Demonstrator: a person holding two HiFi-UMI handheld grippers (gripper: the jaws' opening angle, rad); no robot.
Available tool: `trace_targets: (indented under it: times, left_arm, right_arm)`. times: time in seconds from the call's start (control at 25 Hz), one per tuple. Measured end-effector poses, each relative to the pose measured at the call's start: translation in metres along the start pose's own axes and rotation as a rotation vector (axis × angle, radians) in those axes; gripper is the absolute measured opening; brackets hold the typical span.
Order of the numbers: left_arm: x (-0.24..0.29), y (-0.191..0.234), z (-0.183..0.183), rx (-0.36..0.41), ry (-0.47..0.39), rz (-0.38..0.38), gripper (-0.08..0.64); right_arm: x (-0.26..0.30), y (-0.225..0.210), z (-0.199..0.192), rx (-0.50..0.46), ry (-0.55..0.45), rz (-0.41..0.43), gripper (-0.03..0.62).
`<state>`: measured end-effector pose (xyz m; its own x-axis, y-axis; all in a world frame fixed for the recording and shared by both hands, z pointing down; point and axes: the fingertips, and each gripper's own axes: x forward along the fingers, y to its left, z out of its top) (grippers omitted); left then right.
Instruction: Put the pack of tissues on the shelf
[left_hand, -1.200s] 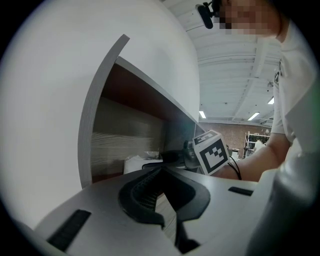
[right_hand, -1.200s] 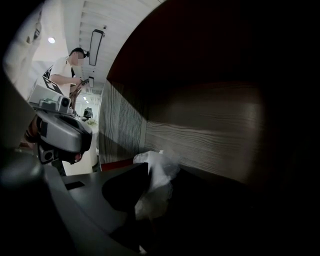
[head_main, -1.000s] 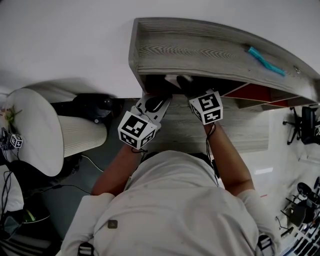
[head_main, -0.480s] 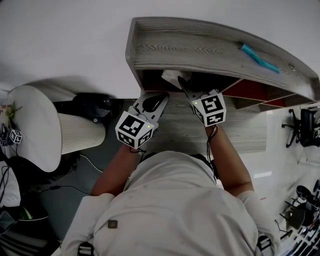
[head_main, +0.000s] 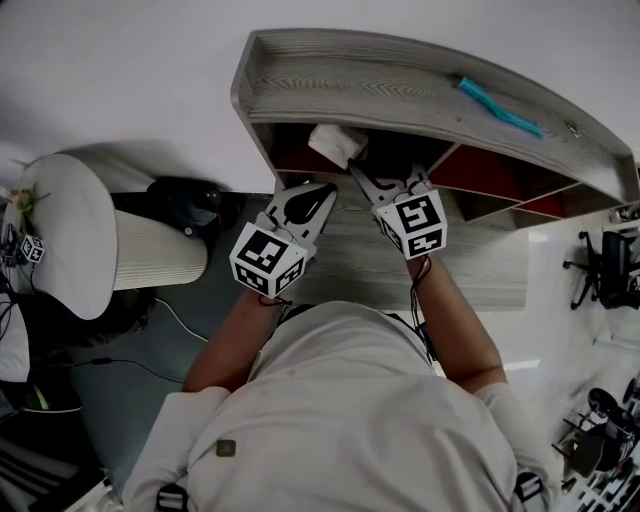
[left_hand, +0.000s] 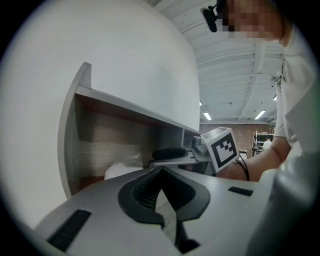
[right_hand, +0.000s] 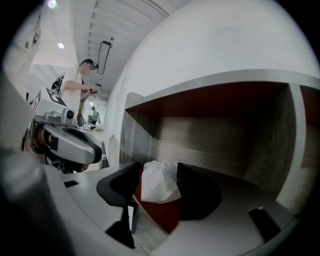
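The soft white pack of tissues (head_main: 335, 143) rests inside the grey wooden shelf (head_main: 400, 95), at its left end, clear of the right gripper (head_main: 388, 178), whose jaws are spread wide, so the placing looks done, while the left gripper (head_main: 318, 192) idles with jaws pressed together on nothing.

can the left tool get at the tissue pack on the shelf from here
Probably yes: the tissue pack lies in an open-fronted compartment of the shelf, with nothing between it and the left tool. Its jaws are together, so they'd need opening first.
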<state>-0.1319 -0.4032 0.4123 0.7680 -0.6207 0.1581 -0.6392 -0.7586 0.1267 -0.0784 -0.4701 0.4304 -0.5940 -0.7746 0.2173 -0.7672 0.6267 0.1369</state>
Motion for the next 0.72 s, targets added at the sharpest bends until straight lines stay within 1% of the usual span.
trace_targets:
  times: [0.32,0.72]
  left_arm:
    - [0.006,-0.045,0.003,0.007,-0.014,0.059,0.014]
    - [0.022,-0.11,0.004,0.031,-0.029,0.1,0.014]
  right_arm:
    - [-0.047,0.004,0.001,-0.007,-0.03,0.079,0.25]
    - [-0.119,-0.006,-0.006,0.002,-0.074,0.13,0.244]
